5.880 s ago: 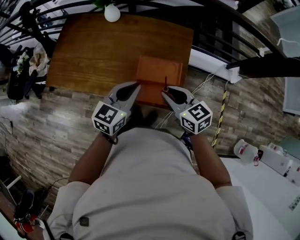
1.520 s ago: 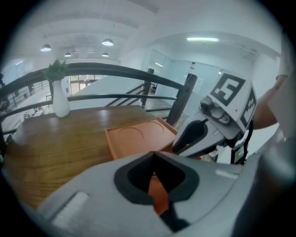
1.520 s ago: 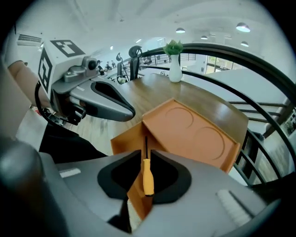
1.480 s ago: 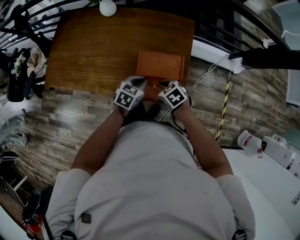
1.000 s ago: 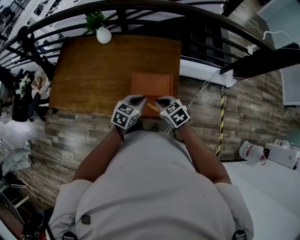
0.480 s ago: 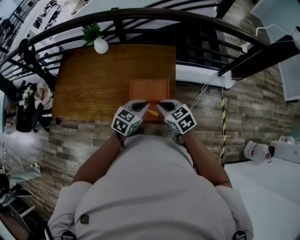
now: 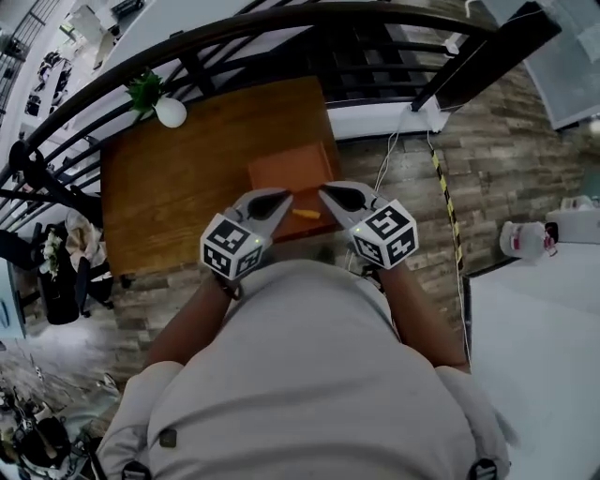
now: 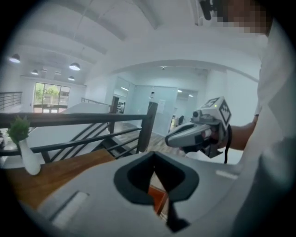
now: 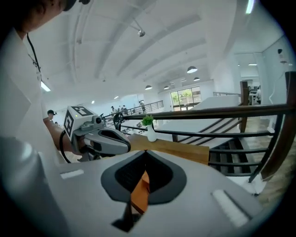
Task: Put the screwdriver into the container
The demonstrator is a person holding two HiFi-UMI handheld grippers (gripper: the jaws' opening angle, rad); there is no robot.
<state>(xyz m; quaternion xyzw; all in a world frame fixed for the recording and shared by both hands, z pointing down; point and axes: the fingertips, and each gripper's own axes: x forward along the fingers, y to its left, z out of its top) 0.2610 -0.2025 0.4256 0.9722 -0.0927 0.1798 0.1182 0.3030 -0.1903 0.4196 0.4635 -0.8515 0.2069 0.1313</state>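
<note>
The orange-brown container (image 7: 286, 169) sits on the wooden table (image 7: 178, 187) near its right front corner. Inside its outline, close to the front edge, lies the screwdriver (image 7: 306, 214), of which only the orange handle shows. My left gripper (image 7: 284, 195) hangs shut over the container's front left, holding nothing. My right gripper (image 7: 324, 190) is shut and empty just right of the screwdriver. In the left gripper view the shut left gripper (image 8: 155, 155) frames a strip of the container (image 8: 158, 198), with the right gripper (image 8: 196, 133) opposite. The right gripper (image 9: 145, 152) view shows the container (image 9: 140, 192) the same way.
A white vase with a green plant (image 7: 167, 108) stands at the table's far left corner. A black railing (image 7: 281, 23) runs behind the table. On the brick-patterned floor to the right lie a cable (image 7: 394, 155) and a yellow-black strip (image 7: 448, 202). A white surface (image 7: 534, 356) is at the right.
Earlier the right gripper held the screwdriver over the container; now it lies in the container and both grippers have drawn back toward me, slightly apart. The head view has swung left.
</note>
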